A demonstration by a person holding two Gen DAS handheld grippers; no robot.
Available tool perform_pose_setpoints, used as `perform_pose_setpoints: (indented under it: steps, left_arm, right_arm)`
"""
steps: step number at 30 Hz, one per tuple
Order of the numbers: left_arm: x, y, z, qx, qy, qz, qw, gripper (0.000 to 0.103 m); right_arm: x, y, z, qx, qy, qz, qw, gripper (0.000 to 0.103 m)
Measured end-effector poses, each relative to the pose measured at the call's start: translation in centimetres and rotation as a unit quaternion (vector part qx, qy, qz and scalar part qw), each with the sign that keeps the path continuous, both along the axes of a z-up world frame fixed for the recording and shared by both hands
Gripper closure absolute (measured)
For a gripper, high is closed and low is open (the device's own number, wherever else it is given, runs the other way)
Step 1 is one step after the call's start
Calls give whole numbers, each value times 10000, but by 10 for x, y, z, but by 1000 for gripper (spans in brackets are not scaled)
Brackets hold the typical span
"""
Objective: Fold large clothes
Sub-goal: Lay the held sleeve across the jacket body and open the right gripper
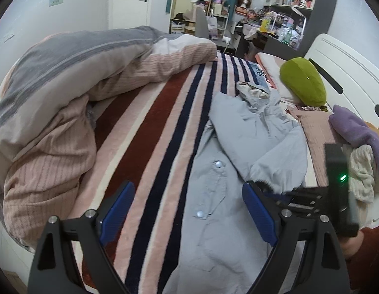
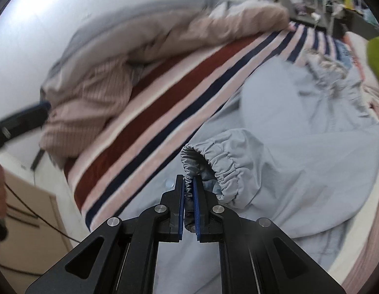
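The pale blue jacket [image 1: 214, 196] lies spread on the striped bed [image 1: 152, 127]. The right gripper [image 2: 188, 188] pinches its elastic cuff [image 2: 214, 161], likely to fold the sleeve inward; the left gripper [image 1: 187, 210] hovers wide open, holding nothing.

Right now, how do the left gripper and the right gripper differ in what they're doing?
The left gripper is open, its blue pads spread wide and holding nothing; the right gripper is shut on the jacket's elastic cuff. The left hovers above the jacket front near its snaps; the right has the sleeve end lifted off the jacket. Both share black frames and blue pads.
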State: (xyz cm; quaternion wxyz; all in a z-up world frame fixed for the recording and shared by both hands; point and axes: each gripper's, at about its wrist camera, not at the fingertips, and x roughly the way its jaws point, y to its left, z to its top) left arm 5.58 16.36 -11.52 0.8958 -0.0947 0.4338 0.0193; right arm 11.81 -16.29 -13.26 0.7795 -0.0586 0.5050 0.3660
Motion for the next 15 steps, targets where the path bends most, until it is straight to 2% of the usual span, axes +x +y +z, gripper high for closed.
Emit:
perform_pose_setpoints:
  steps: [4, 9, 12, 15]
  left_arm:
    - [-6, 12, -5, -37, 6, 89, 10000, 16]
    - [-10, 20, -9, -34, 55, 172, 9998, 16]
    - [-10, 21, -10, -26, 68, 194, 9998, 16]
    - [-9, 20, -10, -10, 75, 180, 9998, 16]
  right_arm:
    - [-10, 21, -19, 39, 357, 255, 9990, 101]
    - [-22, 45, -37, -121, 517, 634, 9966, 100]
    - [-19, 48, -55, -278, 672, 567, 9957, 97]
    - [-11, 39, -69, -167, 1039, 363, 9938, 94]
